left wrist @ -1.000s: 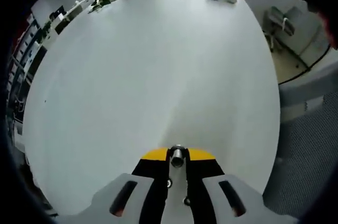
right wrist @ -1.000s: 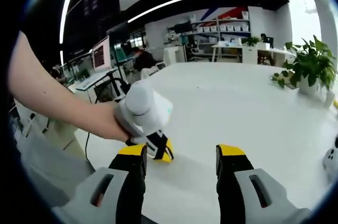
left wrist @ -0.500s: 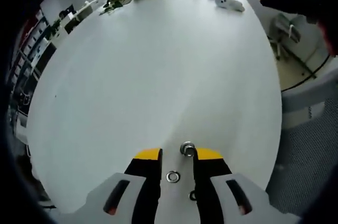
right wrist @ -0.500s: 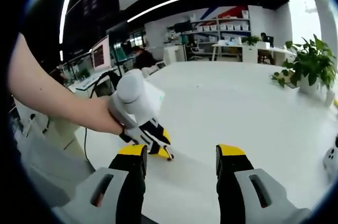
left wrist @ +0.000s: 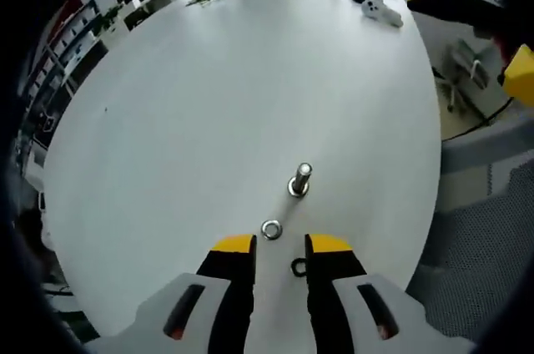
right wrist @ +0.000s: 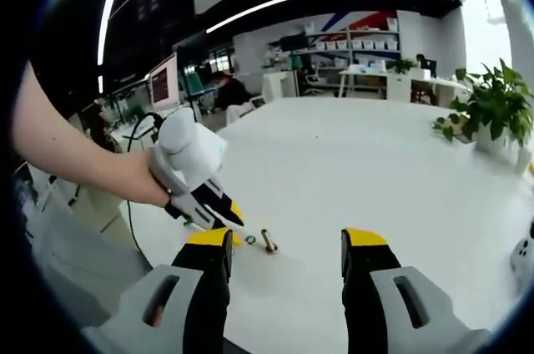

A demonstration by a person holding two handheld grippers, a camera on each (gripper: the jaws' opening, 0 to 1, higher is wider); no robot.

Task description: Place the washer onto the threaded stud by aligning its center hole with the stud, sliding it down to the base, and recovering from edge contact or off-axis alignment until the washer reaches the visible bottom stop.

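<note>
1. On the white counter point(left wrist: 209, 103), near the edge closest to the person, stands the threaded stud point(left wrist: 300, 180), upright on its base. A silver washer point(left wrist: 270, 230) lies flat just beside it, not touching it. A second, darker ring point(left wrist: 298, 267) lies nearer still, partly behind a jaw tip.
2. Left gripper point(left wrist: 279, 245): jaws spread and empty, tips just short of the silver washer, which sits in line with the gap between them.
3. Right gripper point(right wrist: 285, 241): jaws spread wide and empty, held above the counter and aimed at the stud point(right wrist: 269, 240) and washer point(right wrist: 250, 240).
4. Step in hand, as judged: picking up the washer; it is not yet on the stud.
5. Recommended practice: a flat washer on a smooth counter gives little to grip, so bring the jaw tips down to the surface, close across the rim and keep the centre hole clear. Carry it level over the stud top and lower along the axis. If the edge catches, lift slightly and re-centre without forcing.
6. Not determinable: the thread detail, the bottom stop at the base, and whether the dark ring is a washer or a nut. The left gripper point(right wrist: 219, 214) in the right gripper view hides part of the counter beneath it.
</note>
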